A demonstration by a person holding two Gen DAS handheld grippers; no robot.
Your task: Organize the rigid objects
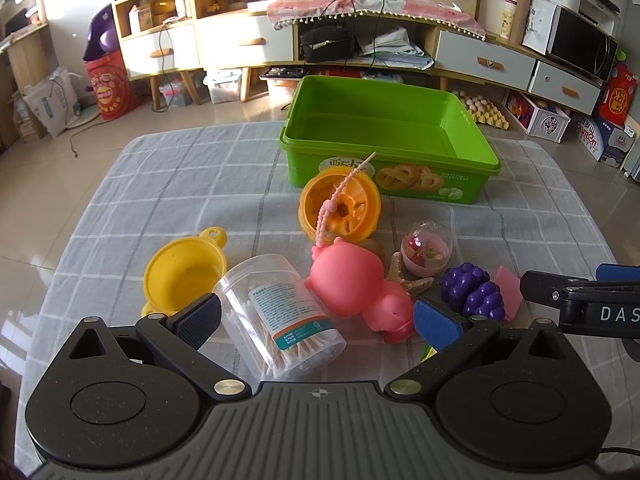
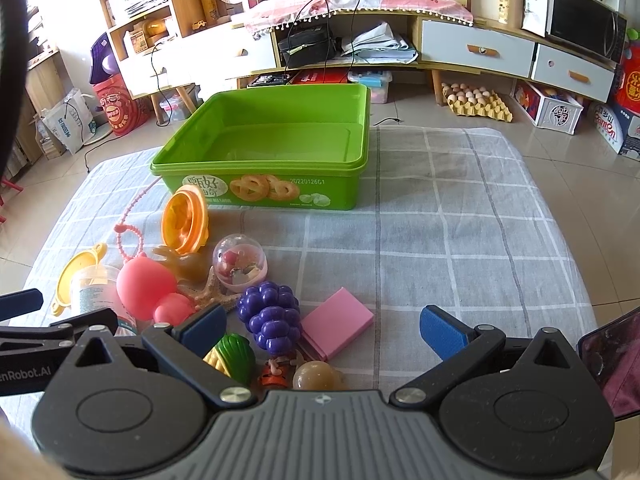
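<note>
- Left wrist view: the left claw (image 1: 316,318) stands wide open and holds nothing. Between its blue pads lie a clear jar of cotton swabs (image 1: 280,316) on its side and a pink rubber toy (image 1: 356,288), the two touching. A yellow funnel (image 1: 184,272) sits just left of the jar, an orange wheel-shaped toy (image 1: 340,204) stands farther off, and the empty green biscuit box (image 1: 388,144) is at the far side of the checked worktop (image 1: 168,184).
- Risk here: a closing claw would likely catch jar and toy together, and the smooth round jar could roll or squirt out.
- Right wrist view: the right claw (image 2: 322,332) is also spread wide and empty. Purple toy grapes (image 2: 272,314) and a pink block (image 2: 338,320), touching each other, lie between its pads; a clear capsule egg (image 2: 238,262) is just beyond.
- Risk here: the pile is tight, so lifting the grapes may drag the block or nudge small toys near the worktop edge. The two claws sit near each other and could collide.
</note>
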